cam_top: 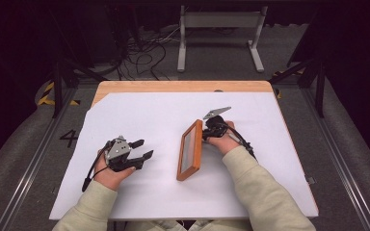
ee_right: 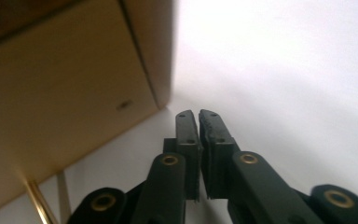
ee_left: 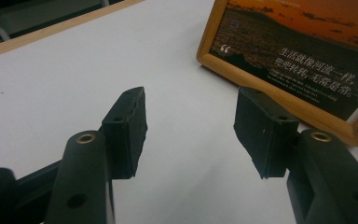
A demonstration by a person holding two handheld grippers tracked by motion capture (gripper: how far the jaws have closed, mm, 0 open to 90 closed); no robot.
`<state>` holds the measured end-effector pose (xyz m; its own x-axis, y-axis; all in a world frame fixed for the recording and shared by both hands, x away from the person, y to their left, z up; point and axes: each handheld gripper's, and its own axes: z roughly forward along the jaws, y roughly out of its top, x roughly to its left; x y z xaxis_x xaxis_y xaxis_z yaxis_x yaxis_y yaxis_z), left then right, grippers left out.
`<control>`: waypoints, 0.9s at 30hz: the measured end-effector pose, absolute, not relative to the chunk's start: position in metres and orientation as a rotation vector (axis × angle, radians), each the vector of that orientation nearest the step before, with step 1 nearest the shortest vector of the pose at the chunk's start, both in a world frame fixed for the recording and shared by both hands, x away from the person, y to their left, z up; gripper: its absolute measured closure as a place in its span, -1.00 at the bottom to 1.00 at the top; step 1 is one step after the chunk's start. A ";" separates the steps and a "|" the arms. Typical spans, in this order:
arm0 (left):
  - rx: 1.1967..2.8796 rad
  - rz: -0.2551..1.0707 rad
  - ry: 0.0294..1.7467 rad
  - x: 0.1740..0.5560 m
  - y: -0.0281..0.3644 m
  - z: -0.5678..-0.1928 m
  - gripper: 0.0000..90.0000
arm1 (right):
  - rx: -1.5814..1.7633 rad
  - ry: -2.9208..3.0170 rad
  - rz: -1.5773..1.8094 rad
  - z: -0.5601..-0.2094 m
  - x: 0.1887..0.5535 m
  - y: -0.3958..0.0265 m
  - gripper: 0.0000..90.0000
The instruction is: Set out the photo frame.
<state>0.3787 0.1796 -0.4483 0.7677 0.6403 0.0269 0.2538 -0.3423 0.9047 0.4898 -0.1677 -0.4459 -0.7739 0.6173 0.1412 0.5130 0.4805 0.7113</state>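
Frame (cam_top: 191, 150) stood on edge on counter (cam_top: 139, 113), to be steadied w/ clenched, empty right gripper (cam_top: 211, 124) at its 3 o'clock back, left gripper (cam_top: 142, 149) released, empty.

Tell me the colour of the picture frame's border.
Orange-brown wood on the picture frame, clearest in the left gripper view.

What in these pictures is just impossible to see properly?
- High view: the photo frame stands nearly edge-on, so its picture is too slanted to read.
- Left gripper view: the frame's picture runs off the top and right edges; its small white text is too fine to read.
- Right gripper view: the frame's back is close, blurred and cut off, and the right gripper hides the table behind it.
- High view: the hand covers most of the right gripper.
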 end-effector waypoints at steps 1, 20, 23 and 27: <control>1.927 0.464 0.682 0.379 0.180 -0.448 -0.02 | 1.009 2.578 1.170 -0.442 0.488 -0.171 0.86; 1.934 0.459 0.719 0.381 0.182 -0.445 -0.10 | 1.030 2.498 1.142 -0.358 0.427 -0.197 0.00; 1.934 0.455 0.726 0.381 0.182 -0.445 -0.11 | 1.037 2.508 1.148 -0.347 0.422 -0.196 -0.09; 1.939 0.453 0.729 0.381 0.182 -0.445 -0.11 | 1.045 2.527 1.172 -0.338 0.415 -0.192 -0.19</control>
